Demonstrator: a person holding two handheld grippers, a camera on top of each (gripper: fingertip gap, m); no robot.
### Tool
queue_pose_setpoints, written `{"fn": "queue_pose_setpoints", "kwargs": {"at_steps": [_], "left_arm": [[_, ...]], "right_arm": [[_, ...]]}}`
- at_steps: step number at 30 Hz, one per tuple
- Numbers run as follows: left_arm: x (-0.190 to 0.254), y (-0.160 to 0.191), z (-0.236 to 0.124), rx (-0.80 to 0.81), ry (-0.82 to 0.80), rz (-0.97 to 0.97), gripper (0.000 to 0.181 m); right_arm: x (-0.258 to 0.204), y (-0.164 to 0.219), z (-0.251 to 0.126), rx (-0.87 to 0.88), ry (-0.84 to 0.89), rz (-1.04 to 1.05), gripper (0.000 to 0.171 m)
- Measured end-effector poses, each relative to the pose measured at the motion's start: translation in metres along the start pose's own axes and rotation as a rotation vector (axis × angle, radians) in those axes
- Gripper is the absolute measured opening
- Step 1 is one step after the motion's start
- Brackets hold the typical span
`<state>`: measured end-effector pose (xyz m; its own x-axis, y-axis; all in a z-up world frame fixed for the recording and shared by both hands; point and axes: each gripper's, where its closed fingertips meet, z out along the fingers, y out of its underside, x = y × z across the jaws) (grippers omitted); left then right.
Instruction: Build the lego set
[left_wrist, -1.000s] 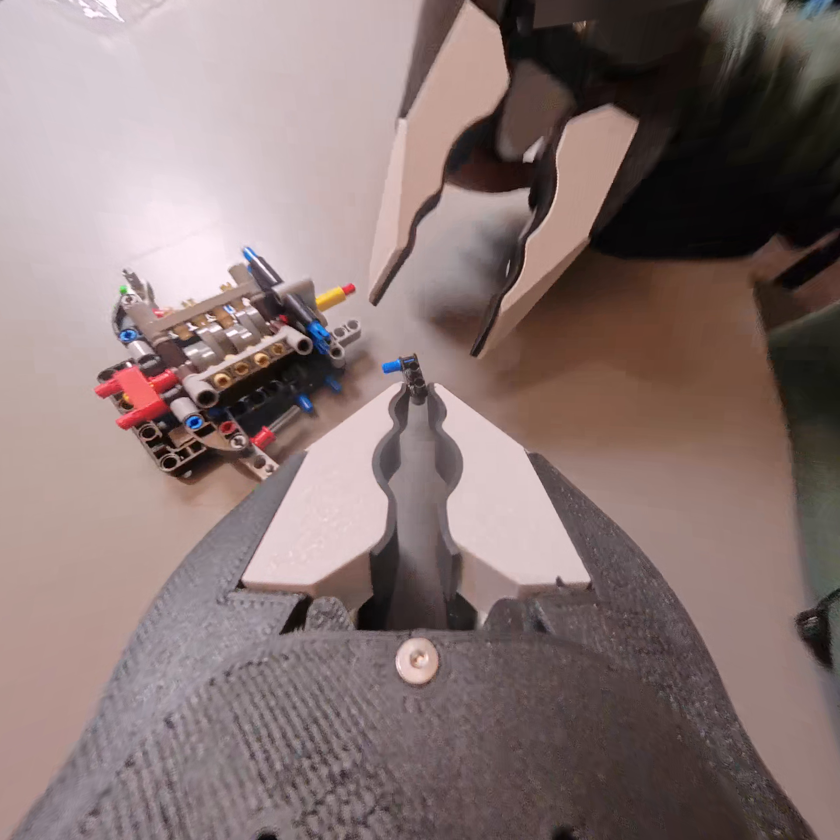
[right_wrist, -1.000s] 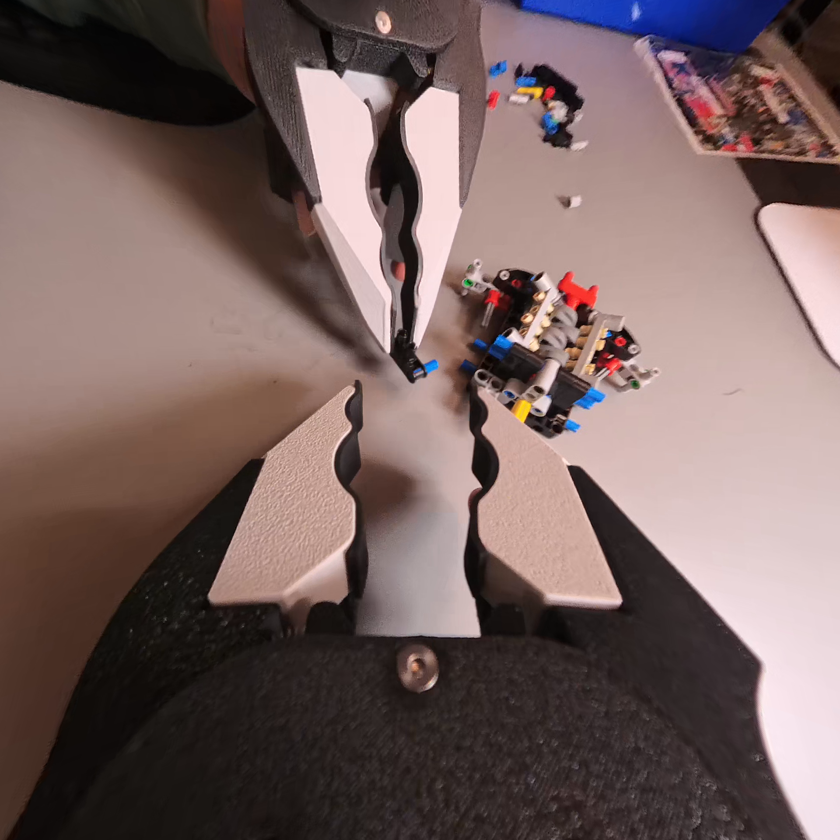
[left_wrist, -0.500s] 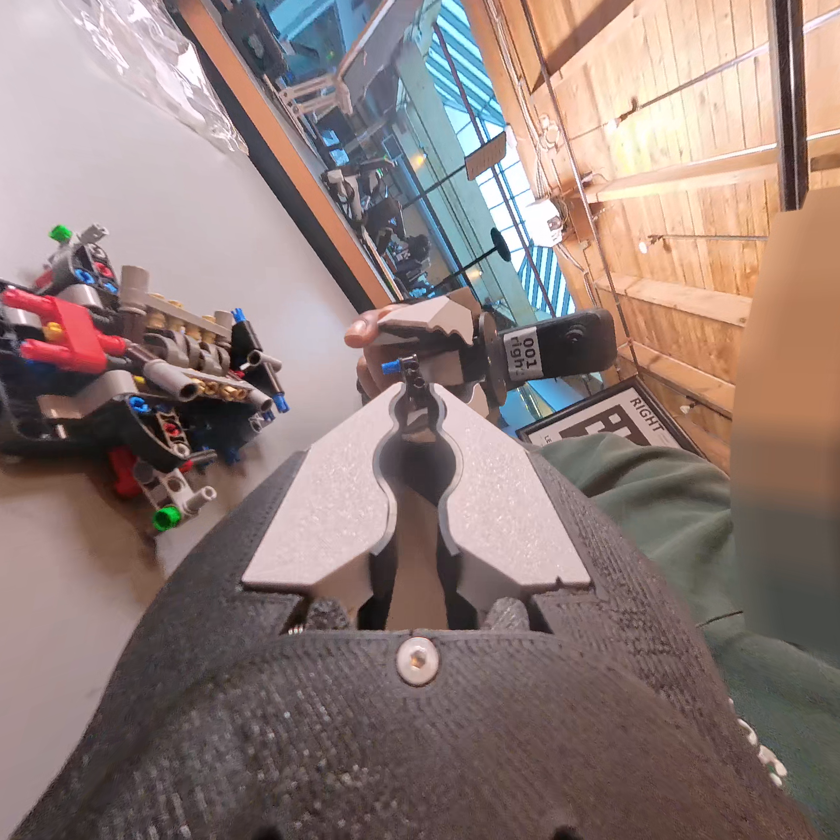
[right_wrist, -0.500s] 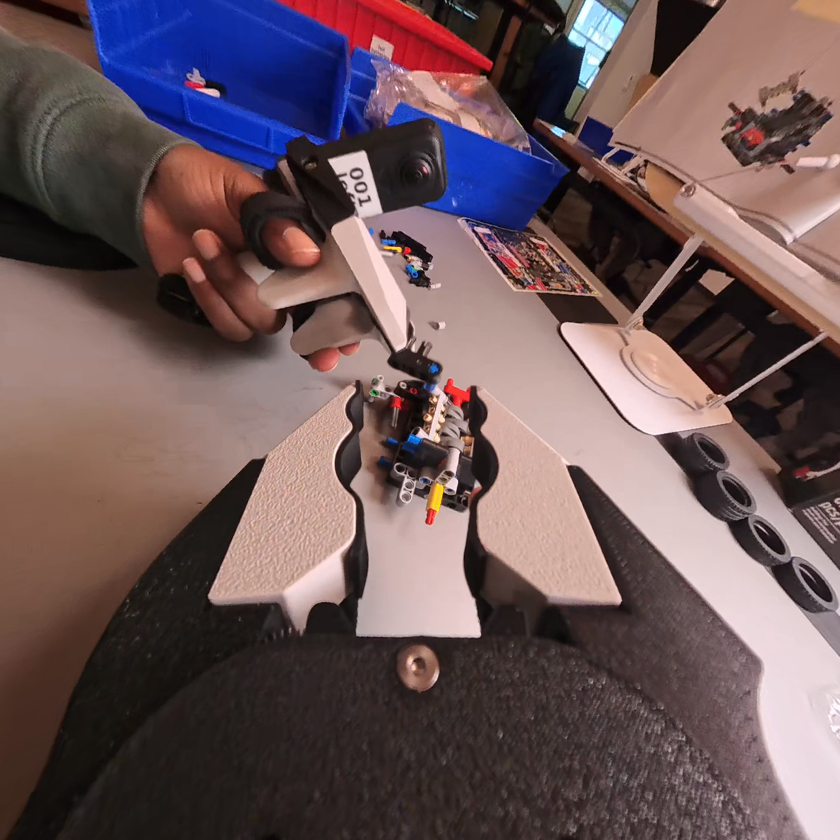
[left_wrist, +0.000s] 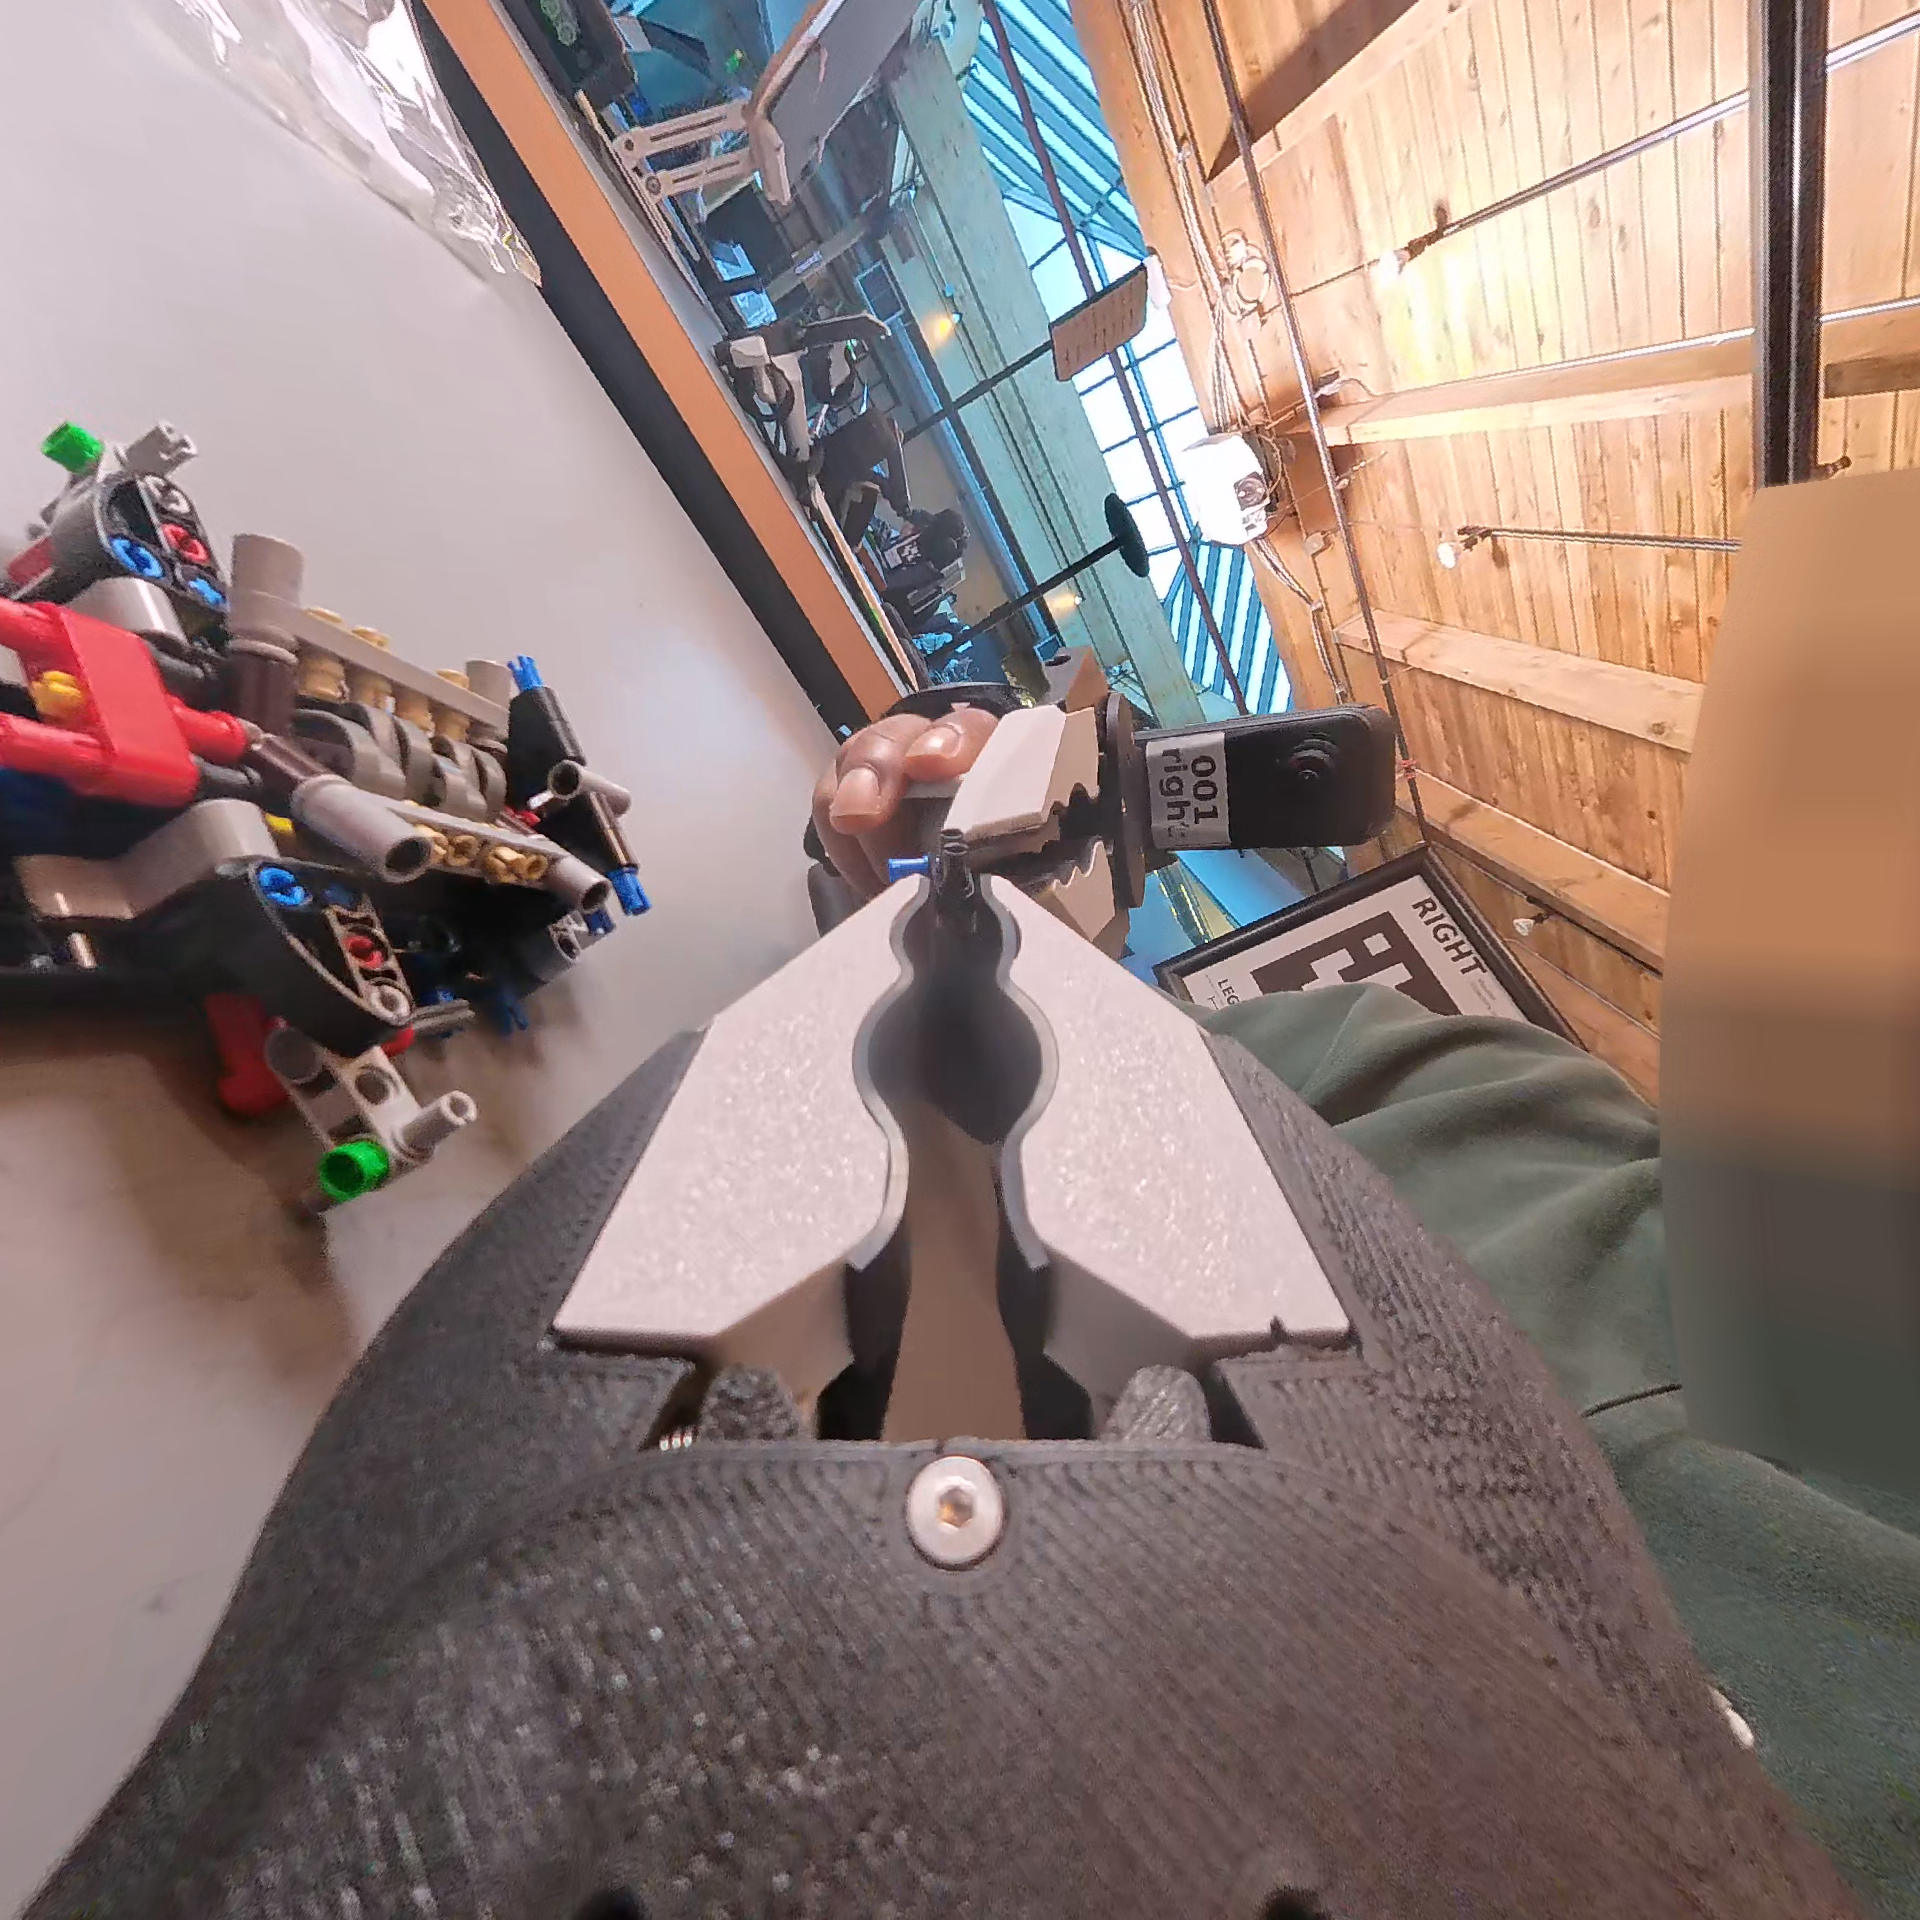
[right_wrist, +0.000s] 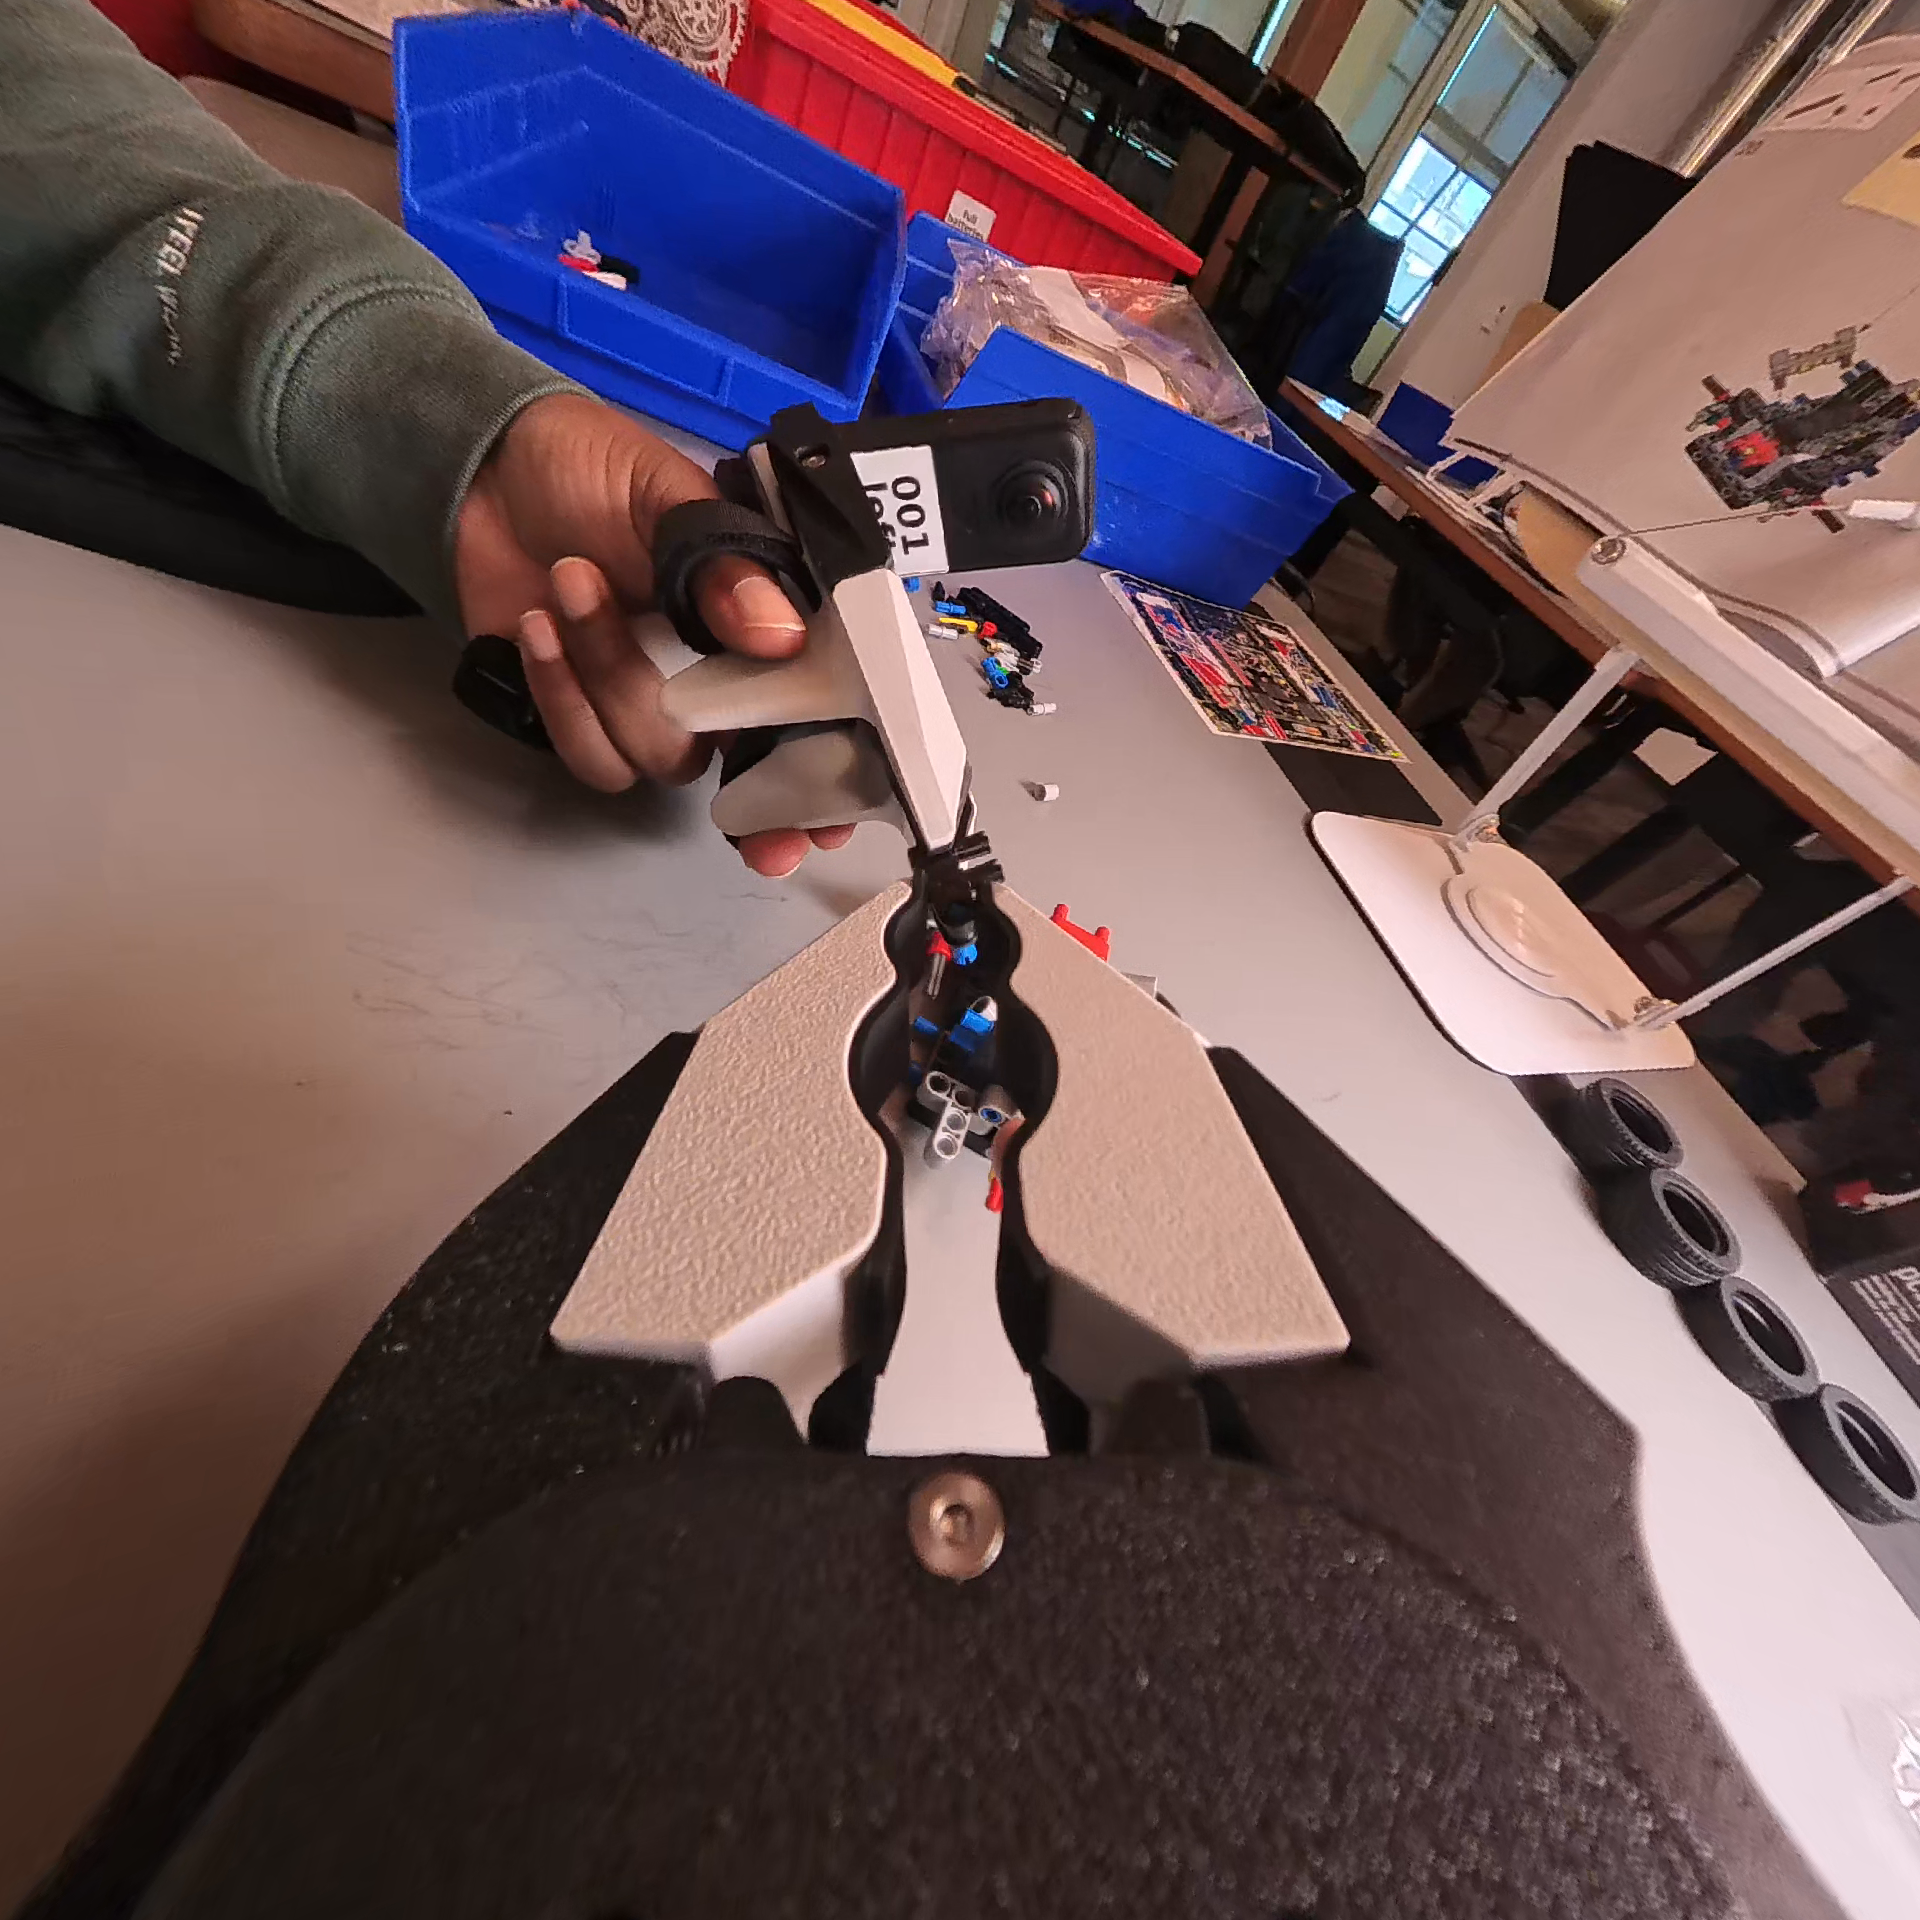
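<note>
My left gripper (left_wrist: 951, 902) is shut on a small black connector (left_wrist: 948, 875) with a blue pin, held above the grey table. My right gripper (right_wrist: 948, 896) is shut too, and its tips meet the same black connector (right_wrist: 961, 868) from the opposite side. It shows in the left wrist view (left_wrist: 966, 836), and the left gripper shows in the right wrist view (right_wrist: 935, 800), tip to tip. The partly built lego assembly (left_wrist: 343, 821) lies on the table to the left. In the right wrist view the assembly (right_wrist: 956, 1049) shows only through the gap between my fingers.
Blue bins (right_wrist: 665, 239) and a red bin (right_wrist: 935, 114) stand at the back. A pile of loose parts (right_wrist: 987, 644), a printed sheet (right_wrist: 1247, 665), a white stand base (right_wrist: 1486, 935) and several black tyres (right_wrist: 1673, 1236) lie to the right. A plastic bag (left_wrist: 395, 156) lies far off. The grippers are tip to tip, or close to it.
My right gripper has gone from open to shut, closing at the black connector in the left gripper. Both grippers rose and tilted up from the table.
</note>
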<state>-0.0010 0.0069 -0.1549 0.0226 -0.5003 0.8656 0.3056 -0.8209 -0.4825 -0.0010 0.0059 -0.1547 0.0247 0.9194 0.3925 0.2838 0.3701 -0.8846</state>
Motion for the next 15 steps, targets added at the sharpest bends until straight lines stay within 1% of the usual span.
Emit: {"fn": "queue_pose_setpoints", "kwargs": {"at_steps": [7, 10, 13, 15], "left_arm": [[0.001, -0.001, 0.0, 0.009, 0.004, -0.013, 0.005], [0.002, -0.003, -0.001, 0.021, 0.009, -0.005, 0.006], [0.006, -0.009, -0.003, 0.041, 0.0, 0.057, 0.017], [0.008, -0.013, -0.006, 0.042, -0.039, 0.179, 0.023]], "right_arm": [[0.0, -0.001, 0.0, 0.016, -0.029, 0.067, 0.006], [0.001, 0.0, 0.0, 0.016, -0.045, 0.138, 0.005], [0.007, 0.003, -0.001, 0.024, -0.085, 0.315, 0.005], [0.009, 0.004, -0.002, 0.037, -0.164, 0.543, 0.006]]}}
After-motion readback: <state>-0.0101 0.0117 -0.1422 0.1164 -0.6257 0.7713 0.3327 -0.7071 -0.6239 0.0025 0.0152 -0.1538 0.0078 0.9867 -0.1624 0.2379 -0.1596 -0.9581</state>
